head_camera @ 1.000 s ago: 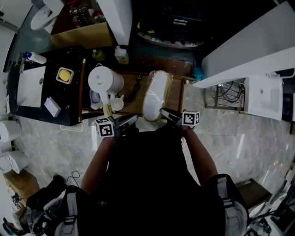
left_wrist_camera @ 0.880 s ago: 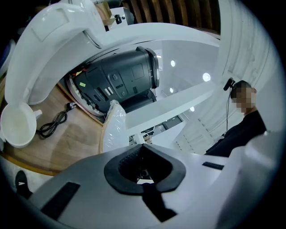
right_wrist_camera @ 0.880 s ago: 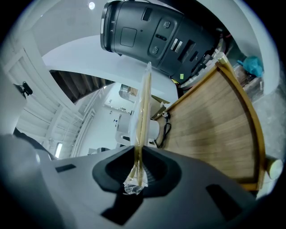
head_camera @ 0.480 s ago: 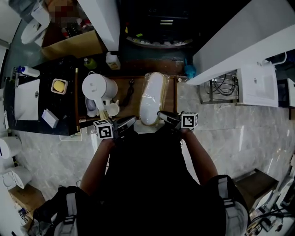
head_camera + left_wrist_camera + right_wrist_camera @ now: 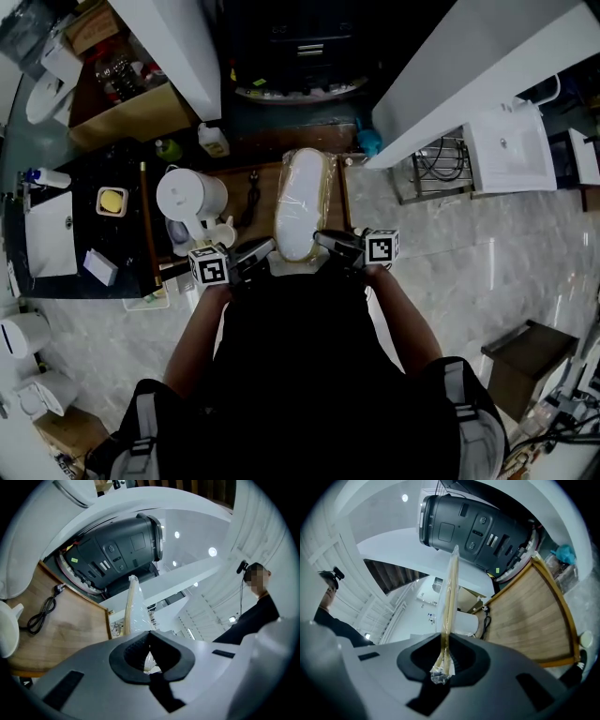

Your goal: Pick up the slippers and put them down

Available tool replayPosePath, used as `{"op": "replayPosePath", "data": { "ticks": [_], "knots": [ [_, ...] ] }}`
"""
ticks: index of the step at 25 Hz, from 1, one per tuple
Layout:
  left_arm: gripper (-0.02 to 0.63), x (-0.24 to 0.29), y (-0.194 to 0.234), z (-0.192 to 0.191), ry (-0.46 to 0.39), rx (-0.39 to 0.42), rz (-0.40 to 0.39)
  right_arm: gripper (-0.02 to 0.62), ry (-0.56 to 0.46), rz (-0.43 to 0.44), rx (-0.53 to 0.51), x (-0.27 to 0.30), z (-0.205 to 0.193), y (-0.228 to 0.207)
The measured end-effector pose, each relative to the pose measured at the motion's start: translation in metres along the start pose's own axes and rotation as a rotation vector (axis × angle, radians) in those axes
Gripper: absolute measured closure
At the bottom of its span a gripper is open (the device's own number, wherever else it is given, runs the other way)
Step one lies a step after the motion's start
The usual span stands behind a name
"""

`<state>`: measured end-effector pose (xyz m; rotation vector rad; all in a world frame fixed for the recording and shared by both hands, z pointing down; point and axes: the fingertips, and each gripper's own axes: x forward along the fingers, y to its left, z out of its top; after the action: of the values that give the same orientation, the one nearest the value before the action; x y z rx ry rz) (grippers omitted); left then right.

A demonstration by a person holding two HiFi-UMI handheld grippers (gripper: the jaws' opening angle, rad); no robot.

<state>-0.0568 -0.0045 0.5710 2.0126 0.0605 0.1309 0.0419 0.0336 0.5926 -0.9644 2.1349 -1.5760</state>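
I hold the slippers [image 5: 298, 204], a white pair with pale yellow soles wrapped in clear plastic, by their near end with both grippers. My left gripper [image 5: 265, 248] comes in from the left and my right gripper [image 5: 324, 238] from the right, so the two meet at the same end of the pack.

In the left gripper view the left gripper [image 5: 150, 635] has its jaws together on a crumpled bit of the clear wrap. The slippers [image 5: 133, 607] run away from it, seen on edge. In the right gripper view the right gripper [image 5: 443, 642] is clamped on the pack's edge, with wrap bunched between the pads. The slippers [image 5: 450, 590] stretch out as a thin yellowish line.

The pack lies lengthwise over the wooden worktop [image 5: 335, 202], pointing away from me. I cannot tell whether its far end touches the wood. A black cable [image 5: 251, 186] lies on the wood just left of the pack. Further left stand a white kettle [image 5: 190, 195] and a small white cup [image 5: 224, 234]. Beyond the far end sits a dark grey machine [image 5: 117, 550].
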Motion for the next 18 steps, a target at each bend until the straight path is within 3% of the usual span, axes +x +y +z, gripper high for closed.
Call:
{"op": "replayPosePath", "data": {
  "ticks": [18],
  "knots": [
    [0.594,0.027,0.002,0.004,0.069,0.002,-0.062,0.532,-0.137,-0.014,-0.010,-0.034,-0.004,0.017]
  ]
}}
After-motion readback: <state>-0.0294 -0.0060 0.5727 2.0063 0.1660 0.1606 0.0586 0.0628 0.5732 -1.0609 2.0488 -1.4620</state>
